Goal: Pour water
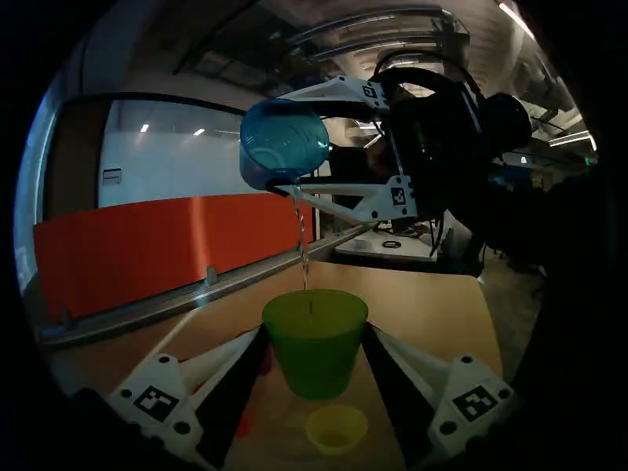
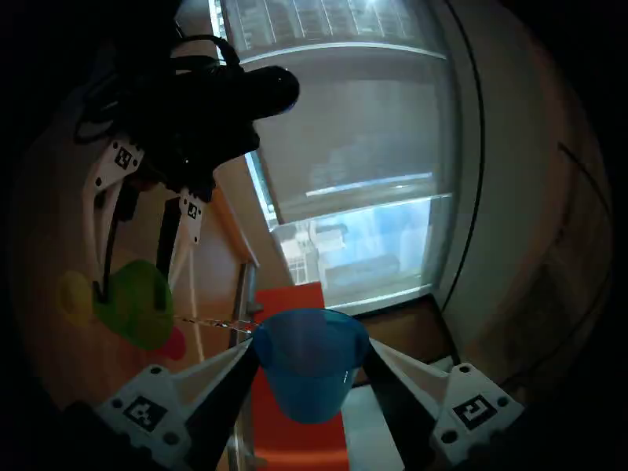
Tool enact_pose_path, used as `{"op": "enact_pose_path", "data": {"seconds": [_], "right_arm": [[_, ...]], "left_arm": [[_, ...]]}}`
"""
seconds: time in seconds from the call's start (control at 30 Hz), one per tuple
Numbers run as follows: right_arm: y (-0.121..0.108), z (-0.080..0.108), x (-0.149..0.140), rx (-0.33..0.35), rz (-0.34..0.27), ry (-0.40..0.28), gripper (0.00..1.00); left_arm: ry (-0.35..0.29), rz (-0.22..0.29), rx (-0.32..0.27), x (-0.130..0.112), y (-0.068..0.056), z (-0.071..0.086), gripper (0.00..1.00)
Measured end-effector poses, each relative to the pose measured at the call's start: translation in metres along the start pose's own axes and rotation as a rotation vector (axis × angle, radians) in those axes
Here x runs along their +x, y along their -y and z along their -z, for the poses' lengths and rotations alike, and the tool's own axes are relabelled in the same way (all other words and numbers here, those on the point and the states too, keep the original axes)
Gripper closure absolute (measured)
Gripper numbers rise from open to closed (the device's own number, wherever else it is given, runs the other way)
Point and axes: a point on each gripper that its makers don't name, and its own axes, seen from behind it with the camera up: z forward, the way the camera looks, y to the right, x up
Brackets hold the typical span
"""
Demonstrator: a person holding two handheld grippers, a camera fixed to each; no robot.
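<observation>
**Water running from the blue cup into the green cup**

The left gripper point(image 1: 314, 336) is clamping the green cup point(image 1: 315, 367) and holding it upright, with one finger pressing on each side of its wall. Directly above the green cup, the right gripper point(image 2: 310, 351) is squeezing the blue cup point(image 2: 304, 386) between both its fingers and tipping it well over. A thin stream of water point(image 1: 301, 245) is leaving the blue cup's lower lip and dropping straight into the green cup's open mouth.

Just in front of the green cup, a small yellow cup point(image 1: 336, 429) is sitting on the wooden table point(image 1: 428, 308). Something pink point(image 2: 174, 343) is peeking out beside the green cup, too hidden to identify. Beyond the green cup, an orange panel point(image 1: 157, 245) is running along the table's far edge.
</observation>
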Motion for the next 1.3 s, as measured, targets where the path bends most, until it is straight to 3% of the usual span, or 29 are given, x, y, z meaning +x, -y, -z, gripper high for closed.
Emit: {"op": "enact_pose_path", "data": {"seconds": [1.3], "right_arm": [[-0.011,0.001,0.003,-0.017,0.130,0.000,0.09]], "left_arm": [[-0.006,0.005,-0.001,0.003,-0.001,0.000,0.15]]}}
